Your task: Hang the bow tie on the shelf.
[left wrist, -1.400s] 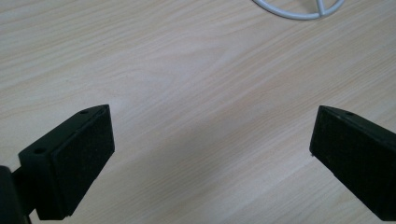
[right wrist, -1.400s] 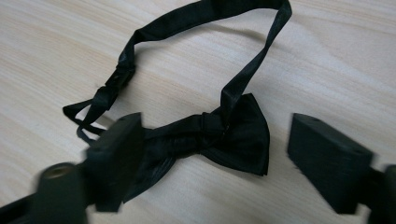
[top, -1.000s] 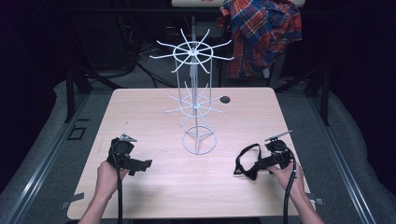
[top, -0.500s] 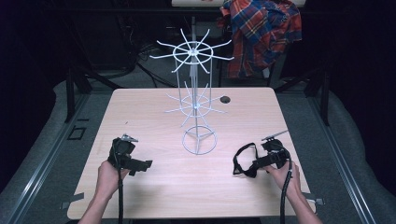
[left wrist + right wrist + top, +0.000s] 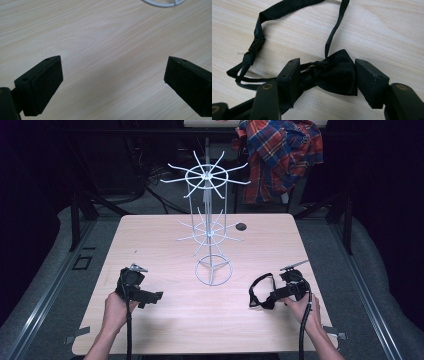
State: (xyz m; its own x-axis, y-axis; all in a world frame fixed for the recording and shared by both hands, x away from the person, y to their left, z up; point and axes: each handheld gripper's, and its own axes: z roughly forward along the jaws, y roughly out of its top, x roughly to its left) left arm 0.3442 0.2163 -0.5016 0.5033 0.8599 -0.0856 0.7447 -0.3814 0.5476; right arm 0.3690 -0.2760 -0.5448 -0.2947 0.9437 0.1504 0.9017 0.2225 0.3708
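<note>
The right gripper (image 5: 327, 75) is pinching a black bow tie (image 5: 337, 72) between its jaws at the lower middle of the right gripper view, and the tie's strap is looping toward the upper left over the wooden table (image 5: 387, 32). In the high view the bow tie (image 5: 261, 292) is sitting at the lower right, beside the white wire rack (image 5: 210, 220) at center. The left gripper (image 5: 112, 80) is hovering over bare wood, jaws spread wide.
</note>
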